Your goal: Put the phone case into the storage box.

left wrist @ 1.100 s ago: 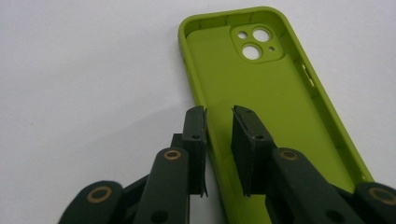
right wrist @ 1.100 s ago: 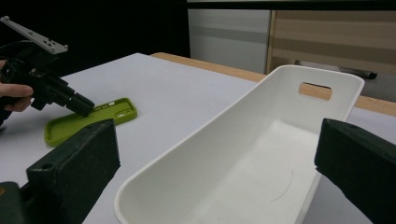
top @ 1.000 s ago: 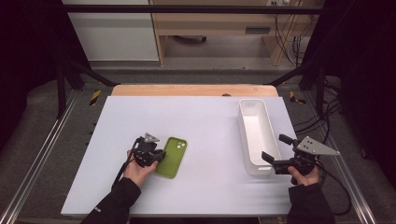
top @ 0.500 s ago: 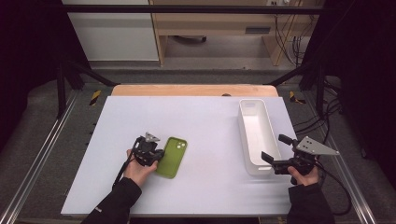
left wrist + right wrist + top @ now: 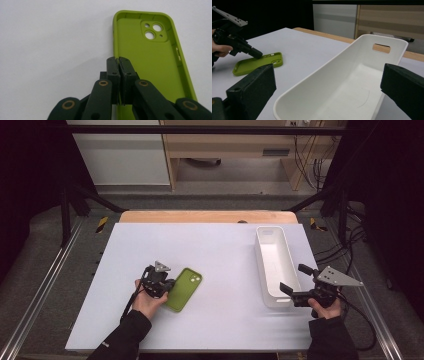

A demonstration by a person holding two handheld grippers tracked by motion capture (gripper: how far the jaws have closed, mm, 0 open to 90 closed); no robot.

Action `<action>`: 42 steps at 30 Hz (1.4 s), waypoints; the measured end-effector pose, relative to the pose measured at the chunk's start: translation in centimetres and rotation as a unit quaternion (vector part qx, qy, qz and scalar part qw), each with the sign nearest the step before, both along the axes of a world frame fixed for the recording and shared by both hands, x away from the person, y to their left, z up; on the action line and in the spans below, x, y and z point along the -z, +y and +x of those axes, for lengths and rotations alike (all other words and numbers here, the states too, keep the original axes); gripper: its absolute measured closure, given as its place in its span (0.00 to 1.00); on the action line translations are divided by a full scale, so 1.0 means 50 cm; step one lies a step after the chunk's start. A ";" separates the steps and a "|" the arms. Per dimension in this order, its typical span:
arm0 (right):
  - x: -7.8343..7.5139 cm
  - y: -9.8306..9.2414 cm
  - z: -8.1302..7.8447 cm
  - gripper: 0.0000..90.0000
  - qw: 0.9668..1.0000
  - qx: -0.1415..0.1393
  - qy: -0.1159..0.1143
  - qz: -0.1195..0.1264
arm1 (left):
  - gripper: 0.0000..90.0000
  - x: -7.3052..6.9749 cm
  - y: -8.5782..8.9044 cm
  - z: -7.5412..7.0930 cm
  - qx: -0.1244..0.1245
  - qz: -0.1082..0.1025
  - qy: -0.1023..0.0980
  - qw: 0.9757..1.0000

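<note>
A lime-green phone case (image 5: pixel 183 289) lies open side up on the white table, left of centre. My left gripper (image 5: pixel 170 285) is at its left long edge. In the left gripper view the jaws are pressed together on the case's thin side wall (image 5: pixel 115 45), one outside and one inside; the left gripper (image 5: pixel 119 60) is shut on it. A long white bin (image 5: pixel 259 257) stands at the right. My right gripper (image 5: pixel 291 278) is open at the bin's near end, and its two pads (image 5: pixel 257 80) sit wide on either side of the bin's rim (image 5: pixel 312 82).
The white tabletop (image 5: pixel 225 245) has free room between the case and the bin and toward the far edge. A wooden strip (image 5: pixel 210 216) runs along the back. Cables trail off the right side. The bin holds nothing.
</note>
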State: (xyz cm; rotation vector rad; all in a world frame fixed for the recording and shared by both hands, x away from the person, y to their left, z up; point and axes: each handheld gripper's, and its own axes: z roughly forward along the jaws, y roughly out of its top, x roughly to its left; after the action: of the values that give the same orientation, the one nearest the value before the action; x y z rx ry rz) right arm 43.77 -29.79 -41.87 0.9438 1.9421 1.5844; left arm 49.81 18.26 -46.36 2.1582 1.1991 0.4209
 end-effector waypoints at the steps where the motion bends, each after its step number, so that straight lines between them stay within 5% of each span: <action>1: 0.000 0.000 0.000 0.01 1.000 0.000 0.000 0.000 | 0.97 -0.002 0.001 -0.001 0.001 -0.002 -0.004 1.000; 13: -0.001 -0.001 0.000 0.01 1.000 -0.001 -0.001 0.001 | 0.97 -0.043 0.012 -0.016 0.013 -0.024 -0.050 0.998; 42: -0.020 0.022 -0.005 0.01 1.000 -0.015 -0.004 -0.010 | 0.97 -0.121 0.027 -0.053 0.051 -0.057 -0.102 0.992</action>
State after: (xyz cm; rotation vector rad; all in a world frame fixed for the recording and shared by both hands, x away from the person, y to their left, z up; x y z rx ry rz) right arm 43.50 -28.68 -40.89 0.9028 1.9715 1.5794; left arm 47.16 19.60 -40.33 2.0146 0.9710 0.5026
